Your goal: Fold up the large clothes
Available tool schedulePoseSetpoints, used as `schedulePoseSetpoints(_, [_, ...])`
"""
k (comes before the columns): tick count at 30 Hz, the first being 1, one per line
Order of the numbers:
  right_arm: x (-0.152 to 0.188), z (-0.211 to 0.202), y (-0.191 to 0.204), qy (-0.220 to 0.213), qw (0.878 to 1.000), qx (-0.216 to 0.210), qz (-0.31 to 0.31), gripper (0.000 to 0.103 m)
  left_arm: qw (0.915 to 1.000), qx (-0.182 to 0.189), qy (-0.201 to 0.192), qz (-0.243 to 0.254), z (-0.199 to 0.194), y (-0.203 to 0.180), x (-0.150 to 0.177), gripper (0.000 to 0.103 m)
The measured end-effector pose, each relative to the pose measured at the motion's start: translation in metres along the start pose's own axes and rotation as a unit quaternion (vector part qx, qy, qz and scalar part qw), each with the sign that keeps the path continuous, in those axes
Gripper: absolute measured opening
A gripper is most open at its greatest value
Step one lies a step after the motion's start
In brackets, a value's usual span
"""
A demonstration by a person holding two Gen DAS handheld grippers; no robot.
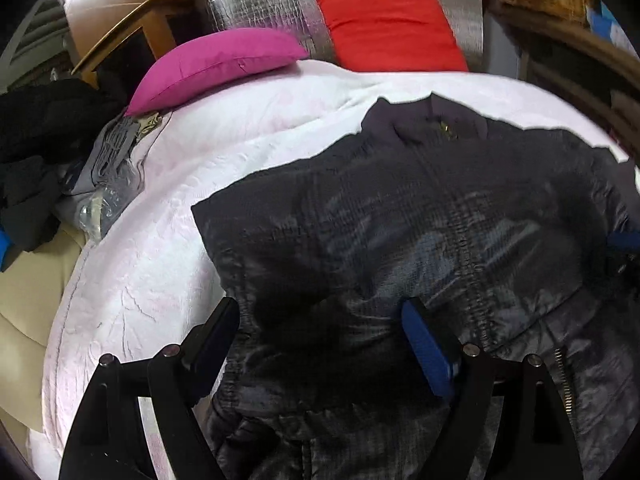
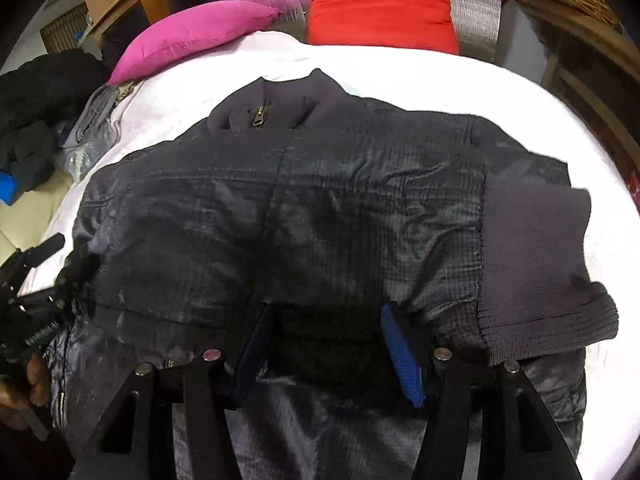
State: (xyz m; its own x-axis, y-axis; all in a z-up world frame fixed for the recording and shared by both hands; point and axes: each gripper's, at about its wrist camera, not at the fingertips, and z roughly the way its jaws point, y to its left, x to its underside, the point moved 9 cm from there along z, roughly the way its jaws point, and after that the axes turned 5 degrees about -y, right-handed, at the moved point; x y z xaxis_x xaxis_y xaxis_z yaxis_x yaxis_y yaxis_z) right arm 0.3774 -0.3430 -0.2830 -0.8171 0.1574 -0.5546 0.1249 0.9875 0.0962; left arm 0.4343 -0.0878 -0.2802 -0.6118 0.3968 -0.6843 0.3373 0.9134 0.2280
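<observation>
Ribbed cuff (image 2: 536,264) in right view only

A bed with a white quilted cover (image 2: 400,68) carries a dark padded jacket (image 2: 280,200), spread flat just ahead of both claws. Beyond it, a magenta cushion (image 2: 192,32) lies far left and a red cushion (image 2: 380,8) straight ahead.

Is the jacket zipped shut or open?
Zipped at the collar: the jacket lies front-up and the brass zipper pull sits at the top. Lower front: cannot tell.
</observation>
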Motion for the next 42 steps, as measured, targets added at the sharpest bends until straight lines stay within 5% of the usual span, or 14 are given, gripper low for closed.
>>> schedulePoseSetpoints(5, [-0.022, -0.017, 0.003, -0.036, 0.998, -0.035, 0.03, 0.061, 1.0, 0.005, -0.003, 0.001, 0.004, 0.003, -0.001, 0.084])
schedulePoseSetpoints(10, [-0.047, -0.008, -0.002, -0.069, 0.996, -0.019, 0.047, 0.061, 0.9999, 0.002, -0.005, 0.009, 0.007, 0.001, 0.0, 0.084])
schedulePoseSetpoints(14, [-0.041, 0.031, -0.017, -0.028, 0.997, -0.01, 0.066, 0.062, 0.9999, 0.002, -0.006, 0.015, 0.006, -0.004, 0.0, 0.084])
schedulePoseSetpoints(17, [-0.044, 0.027, -0.009, -0.027, 0.999, 0.01, 0.039, 0.062, 0.9998, 0.003, -0.006, 0.018, 0.006, -0.003, 0.0, 0.084])
schedulePoseSetpoints(27, [-0.019, -0.033, 0.002, -0.035, 0.997, -0.048, 0.047, 0.062, 0.9999, 0.006, -0.003, 0.008, 0.005, 0.0, 0.001, 0.084])
schedulePoseSetpoints(36, [0.002, -0.017, 0.001, 0.01, 0.999, -0.042, 0.024, 0.062, 0.9999, -0.008, -0.002, 0.014, 0.007, -0.004, 0.002, 0.085])
schedulePoseSetpoints(42, [-0.028, -0.047, -0.057, -0.059, 0.994, 0.003, 0.088, 0.062, 0.9999, 0.012, 0.001, -0.007, 0.003, 0.001, -0.006, 0.085])
